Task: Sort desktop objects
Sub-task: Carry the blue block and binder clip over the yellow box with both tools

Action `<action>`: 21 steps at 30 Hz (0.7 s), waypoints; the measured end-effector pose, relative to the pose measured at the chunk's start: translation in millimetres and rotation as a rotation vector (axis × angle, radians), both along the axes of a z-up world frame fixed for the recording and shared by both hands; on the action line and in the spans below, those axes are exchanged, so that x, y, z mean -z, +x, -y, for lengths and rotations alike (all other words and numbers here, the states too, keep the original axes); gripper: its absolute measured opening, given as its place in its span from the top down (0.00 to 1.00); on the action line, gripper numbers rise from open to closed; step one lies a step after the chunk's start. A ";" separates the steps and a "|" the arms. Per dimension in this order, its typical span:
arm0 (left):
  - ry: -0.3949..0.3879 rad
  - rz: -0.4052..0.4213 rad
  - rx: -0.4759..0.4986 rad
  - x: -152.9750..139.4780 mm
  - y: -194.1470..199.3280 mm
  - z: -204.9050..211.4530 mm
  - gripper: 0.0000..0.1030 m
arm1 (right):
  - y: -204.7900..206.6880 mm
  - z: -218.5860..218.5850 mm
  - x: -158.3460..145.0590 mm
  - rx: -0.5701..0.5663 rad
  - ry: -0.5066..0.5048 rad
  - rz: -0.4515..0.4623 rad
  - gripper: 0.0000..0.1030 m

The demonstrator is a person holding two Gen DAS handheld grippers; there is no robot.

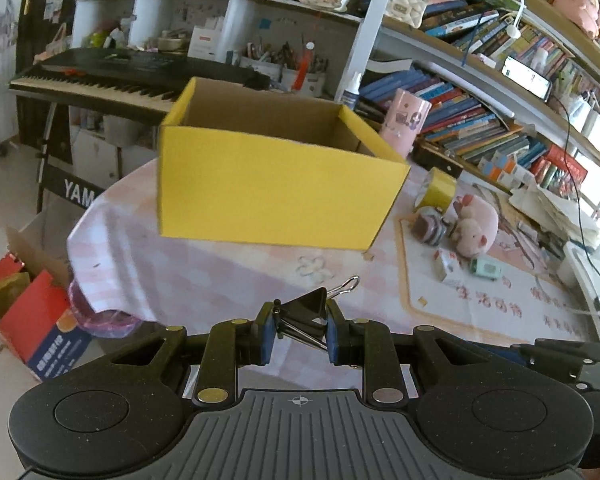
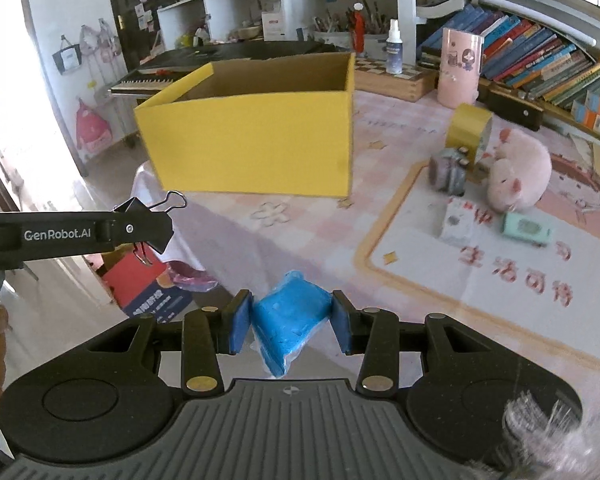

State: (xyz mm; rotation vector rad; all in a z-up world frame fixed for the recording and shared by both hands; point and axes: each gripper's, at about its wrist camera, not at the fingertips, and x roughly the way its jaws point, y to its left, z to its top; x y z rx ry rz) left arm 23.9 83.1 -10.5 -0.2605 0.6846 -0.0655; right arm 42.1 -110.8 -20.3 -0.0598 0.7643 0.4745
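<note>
An open yellow cardboard box (image 1: 276,184) (image 2: 256,140) stands on the pink tablecloth ahead of both grippers. My left gripper (image 1: 300,330) is shut on a black binder clip (image 1: 306,312), held above the table short of the box. From the right wrist view, that left gripper (image 2: 148,224) reaches in from the left with the binder clip (image 2: 156,206) at its tip. My right gripper (image 2: 288,320) is shut on a blue wrapped packet (image 2: 290,320), also short of the box and to the right of the left one.
On the table to the right lie a pink plush pig (image 2: 520,172), a yellow tape roll (image 2: 470,130), a grey roll (image 2: 446,170), a small white box (image 2: 458,222), a mint-green item (image 2: 526,230). A pink cup (image 2: 458,66) stands behind. A red carton (image 1: 32,312) sits on the floor at left.
</note>
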 end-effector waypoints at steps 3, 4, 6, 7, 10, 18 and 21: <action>-0.001 -0.011 -0.002 2.7 -10.8 -15.4 0.76 | -12.5 -14.0 3.8 0.005 0.009 -0.006 0.62; -0.002 -0.013 -0.004 3.8 -15.0 -20.0 0.76 | -16.5 -18.4 4.8 0.006 0.012 -0.007 0.62; -0.002 -0.014 -0.005 4.4 -20.8 -27.1 0.76 | -22.3 -26.2 6.3 0.007 0.015 -0.010 0.62; -0.002 -0.013 -0.005 4.8 -23.7 -30.4 0.76 | -25.0 -29.7 6.8 0.007 0.015 -0.012 0.62; -0.005 -0.011 0.000 4.0 -29.2 -36.2 0.76 | -32.2 -36.7 6.8 0.010 0.013 -0.016 0.62; -0.016 0.013 0.010 1.5 -37.1 -44.2 0.76 | -42.1 -44.4 2.2 0.023 0.002 -0.009 0.62; -0.019 0.023 0.011 0.4 -38.7 -46.3 0.76 | -44.2 -47.0 1.9 0.021 -0.003 -0.003 0.62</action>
